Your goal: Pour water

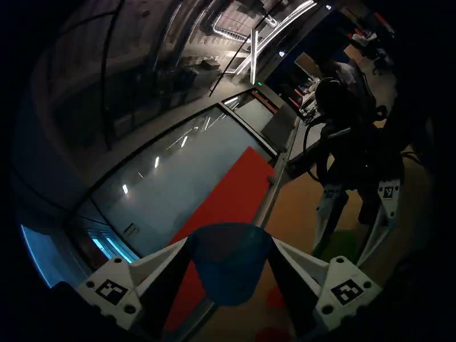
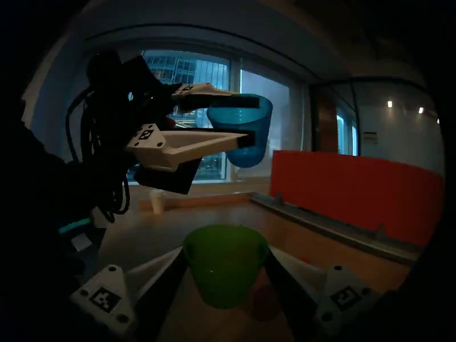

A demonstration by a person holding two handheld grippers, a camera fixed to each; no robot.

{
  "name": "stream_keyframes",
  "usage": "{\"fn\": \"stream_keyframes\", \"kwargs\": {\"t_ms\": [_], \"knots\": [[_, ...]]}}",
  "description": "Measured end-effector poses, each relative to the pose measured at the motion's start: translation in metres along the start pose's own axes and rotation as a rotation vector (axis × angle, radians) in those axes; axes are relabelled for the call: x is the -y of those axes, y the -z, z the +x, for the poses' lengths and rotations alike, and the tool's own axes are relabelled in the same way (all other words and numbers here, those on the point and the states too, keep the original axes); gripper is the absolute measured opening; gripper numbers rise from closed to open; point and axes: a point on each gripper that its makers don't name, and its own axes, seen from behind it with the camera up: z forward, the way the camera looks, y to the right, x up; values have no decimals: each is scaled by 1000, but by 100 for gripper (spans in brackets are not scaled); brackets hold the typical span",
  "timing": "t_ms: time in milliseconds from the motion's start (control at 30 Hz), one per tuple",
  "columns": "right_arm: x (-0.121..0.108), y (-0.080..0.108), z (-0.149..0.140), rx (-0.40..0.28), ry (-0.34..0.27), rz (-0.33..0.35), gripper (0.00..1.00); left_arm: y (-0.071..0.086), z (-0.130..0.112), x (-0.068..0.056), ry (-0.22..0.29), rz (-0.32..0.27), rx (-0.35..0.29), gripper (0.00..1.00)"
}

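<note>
A blue cup [image 1: 231, 262] is gripped in the left gripper [image 1: 229, 242], both jaws being pressed against its sides just below the rim. A green cup [image 2: 225, 268] is clamped the same way in the right gripper [image 2: 225, 251], with its mouth left open to the top. The green cup is held low over the bench [image 2: 154, 233], evidently so that it can serve as the receiver. In the right gripper view the blue cup is seen lifted high, above and beyond the green one, which suits a pour from above. It is carried roughly upright there (no water can be made out in either cup, the light being dim), so pouring is judged not yet begun.

The two cups are well apart, not touching. Relative to the right jaws, the blue cup lies ahead, up and slightly to the left. In the left gripper view, the green cup is seen off to the right and lower down, between the right gripper's fingers. A red panel [image 2: 353, 188] stands along the far edge of the bench.
</note>
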Motion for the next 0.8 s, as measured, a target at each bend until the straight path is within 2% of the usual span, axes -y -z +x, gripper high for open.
{"fn": "stream_keyframes", "kwargs": {"t_ms": [300,800], "knots": [[3,-3,1,-5,-1,10,92,-2,7,9,-75,7,2,88],[1,-8,0,-11,-2,15,92,-4,15,12,-186,15,6,88]]}}
